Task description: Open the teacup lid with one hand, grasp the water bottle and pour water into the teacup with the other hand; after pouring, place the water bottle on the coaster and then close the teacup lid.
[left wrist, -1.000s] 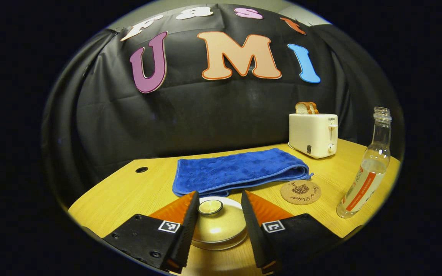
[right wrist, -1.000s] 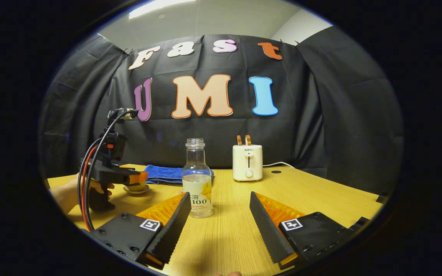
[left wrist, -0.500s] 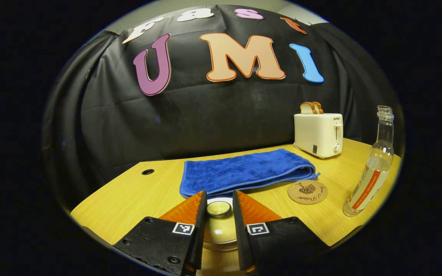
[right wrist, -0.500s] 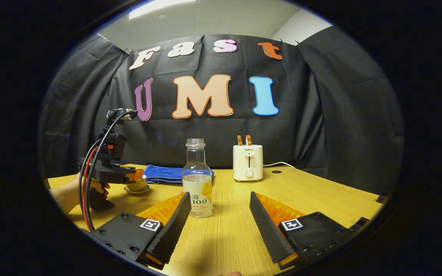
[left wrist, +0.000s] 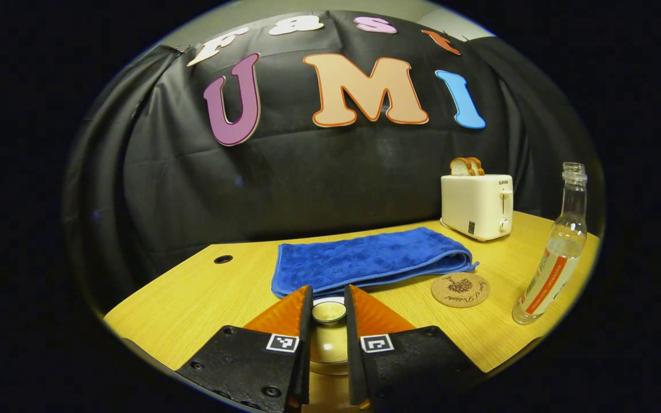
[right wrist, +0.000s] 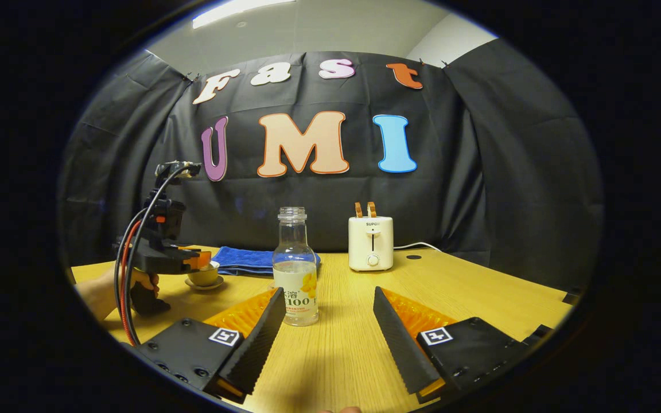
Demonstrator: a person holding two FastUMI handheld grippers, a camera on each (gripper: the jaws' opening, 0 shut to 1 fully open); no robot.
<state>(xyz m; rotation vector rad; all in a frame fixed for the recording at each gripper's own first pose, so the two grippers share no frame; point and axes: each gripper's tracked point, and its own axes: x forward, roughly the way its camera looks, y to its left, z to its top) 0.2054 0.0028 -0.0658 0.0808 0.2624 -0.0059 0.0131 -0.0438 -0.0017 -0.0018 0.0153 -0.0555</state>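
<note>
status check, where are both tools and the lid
Left tool shut on lid knob, lid on teacup. Right tool open, short of water bottle. Coaster bare.

Sharp, evenly lit; edges fisheye-bent

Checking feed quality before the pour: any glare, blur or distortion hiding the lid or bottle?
Left gripper view: sharp, a small highlight on the teacup lid, fisheye bends the water bottle at the edge. Right gripper view: bottle crisp, ceiling light bright overhead, no glare on it.
</note>
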